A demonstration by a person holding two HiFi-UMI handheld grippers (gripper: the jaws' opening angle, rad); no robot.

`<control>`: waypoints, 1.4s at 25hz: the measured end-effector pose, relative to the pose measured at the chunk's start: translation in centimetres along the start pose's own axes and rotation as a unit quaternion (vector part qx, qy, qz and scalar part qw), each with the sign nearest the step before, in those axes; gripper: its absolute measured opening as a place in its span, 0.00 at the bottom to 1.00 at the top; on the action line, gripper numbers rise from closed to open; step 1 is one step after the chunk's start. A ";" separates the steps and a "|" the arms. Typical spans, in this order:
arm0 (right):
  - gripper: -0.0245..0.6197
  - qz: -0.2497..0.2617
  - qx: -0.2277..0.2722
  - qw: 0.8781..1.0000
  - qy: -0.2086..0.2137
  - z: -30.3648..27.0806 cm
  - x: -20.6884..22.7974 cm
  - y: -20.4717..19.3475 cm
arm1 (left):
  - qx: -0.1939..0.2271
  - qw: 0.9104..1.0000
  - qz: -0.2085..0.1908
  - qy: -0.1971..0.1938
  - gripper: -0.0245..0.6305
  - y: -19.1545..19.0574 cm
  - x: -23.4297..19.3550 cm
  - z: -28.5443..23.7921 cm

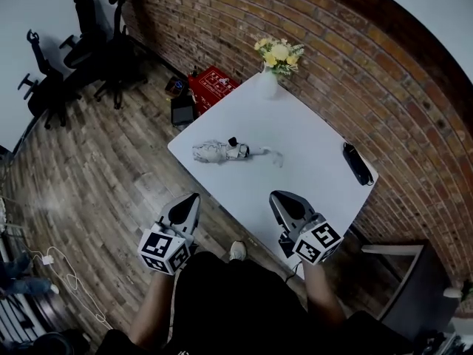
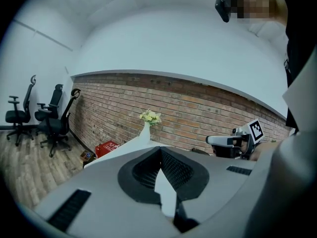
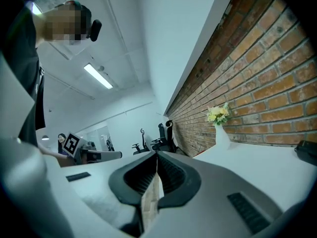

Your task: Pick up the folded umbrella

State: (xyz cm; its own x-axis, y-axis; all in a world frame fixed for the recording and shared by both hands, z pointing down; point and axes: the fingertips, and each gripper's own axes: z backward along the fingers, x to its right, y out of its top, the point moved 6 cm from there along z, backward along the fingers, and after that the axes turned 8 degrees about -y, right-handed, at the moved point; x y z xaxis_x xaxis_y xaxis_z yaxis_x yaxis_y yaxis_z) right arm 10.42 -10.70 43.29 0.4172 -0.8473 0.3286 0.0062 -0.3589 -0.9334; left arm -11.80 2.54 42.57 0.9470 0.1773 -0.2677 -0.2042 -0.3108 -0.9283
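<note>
A red brick wall (image 1: pixel 332 50) runs ahead and to the right of the right hand-held gripper (image 1: pixel 276 197), behind the white tabletop (image 1: pixel 318 161). Wood plank floor (image 1: pixel 103 168) spreads to the left of the left hand-held gripper (image 1: pixel 192 198). Far ahead of it, black office chairs (image 1: pixel 96 46) stand by a white wall (image 1: pixel 37 6). A red crate (image 1: pixel 214 86) sits on the floor between the chairs and the tabletop. A strip light (image 3: pixel 97 76) glows on the ceiling above.

The left hand-held gripper (image 2: pixel 160 148), jaws together, faces a flower vase (image 2: pixel 145 131), apparently on a table (image 2: pixel 126 148).
</note>
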 end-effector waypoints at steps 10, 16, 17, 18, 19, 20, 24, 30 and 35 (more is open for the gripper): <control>0.07 -0.024 -0.007 0.999 0.027 -1.4 1.2 -0.7 | -0.049 0.999 -0.005 -0.005 0.06 -1.0 -0.6 -3.4; 0.07 -0.027 -0.016 0.999 0.029 -2.4 1.4 -1.8 | -0.074 0.997 -0.019 -0.009 0.06 -1.4 -2.0 -5.2; 0.07 -0.027 -0.021 0.999 0.025 -2.5 1.3 -2.1 | -0.080 0.997 -0.020 -0.014 0.06 -1.5 -2.4 -5.6; 0.07 -0.028 -0.026 0.999 0.020 -2.7 1.2 -2.3 | -0.086 0.996 -0.024 -0.018 0.06 -1.6 -2.7 -6.0; 0.07 -0.027 -0.030 0.999 0.014 -2.9 1.1 -2.5 | -0.094 0.995 -0.031 -0.023 0.06 -1.7 -3.1 -6.5; 0.07 -0.024 -0.032 0.999 0.008 -3.1 1.1 -2.7 | -0.103 0.994 -0.039 -0.027 0.06 -1.9 -3.5 -6.9; 0.07 -0.019 -0.035 0.999 -0.017 -4.1 1.2 -3.4 | -0.135 0.987 -0.081 -0.044 0.06 -2.2 -5.1 -9.1; 0.07 -0.020 -0.046 0.997 -0.051 -5.9 1.8 -4.1 | -0.178 0.973 -0.124 -0.078 0.06 -3.0 -8.4 -12.8; 0.07 -0.029 -0.050 0.994 -0.092 -7.6 2.4 -4.4 | -0.215 0.958 -0.150 -0.118 0.07 -3.8 -11.1 -16.2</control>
State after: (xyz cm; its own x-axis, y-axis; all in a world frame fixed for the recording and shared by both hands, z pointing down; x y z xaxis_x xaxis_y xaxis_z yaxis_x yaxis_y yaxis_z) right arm 4.49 -14.14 49.30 0.5785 -0.7413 0.3403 -0.0517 -0.4497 -0.8917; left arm -17.58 -13.34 53.24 0.8549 0.5084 -0.1036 0.2366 -0.5597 -0.7942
